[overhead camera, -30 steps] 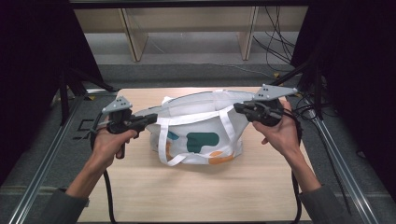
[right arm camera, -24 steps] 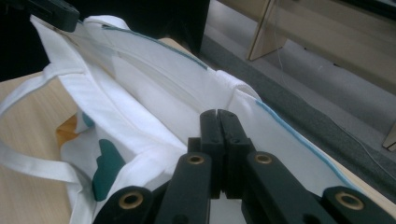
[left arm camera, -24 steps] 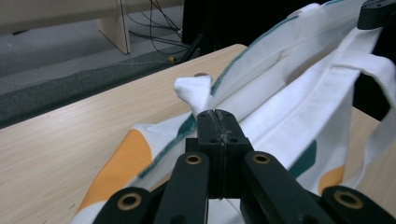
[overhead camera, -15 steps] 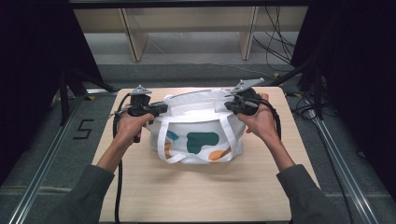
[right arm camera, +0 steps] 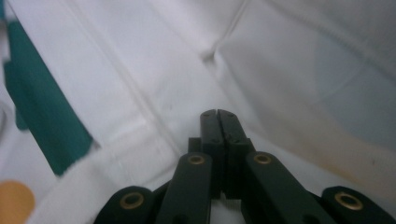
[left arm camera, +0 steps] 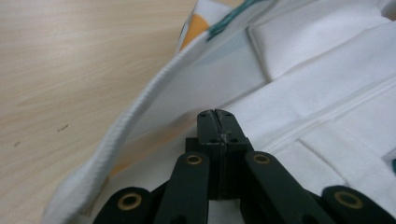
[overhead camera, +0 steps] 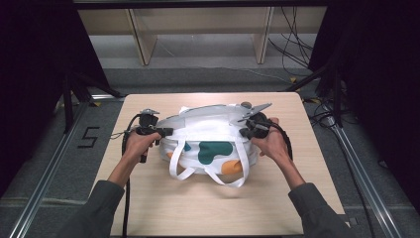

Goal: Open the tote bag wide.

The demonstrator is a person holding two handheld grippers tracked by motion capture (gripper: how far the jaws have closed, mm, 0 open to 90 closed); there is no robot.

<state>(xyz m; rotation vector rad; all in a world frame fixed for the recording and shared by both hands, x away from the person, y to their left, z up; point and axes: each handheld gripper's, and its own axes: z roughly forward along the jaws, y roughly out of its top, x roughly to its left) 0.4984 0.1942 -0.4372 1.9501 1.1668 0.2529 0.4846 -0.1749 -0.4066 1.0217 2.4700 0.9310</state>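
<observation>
Both hands have come down since the earlier frame, bringing the white tote bag (overhead camera: 210, 148) onto the wooden counter (overhead camera: 208, 208). The left tool (overhead camera: 166, 132) and right tool (overhead camera: 243, 132) sit clenched against the bag's opposite ends, jaws pressed together.

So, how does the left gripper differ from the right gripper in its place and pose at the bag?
The left gripper is at the bag's left end, the right gripper at its right end. The left gripper sits nearer the table's edge; the right gripper sits further in over the table. Both have shut jaws, with white fabric right in front of them.
</observation>
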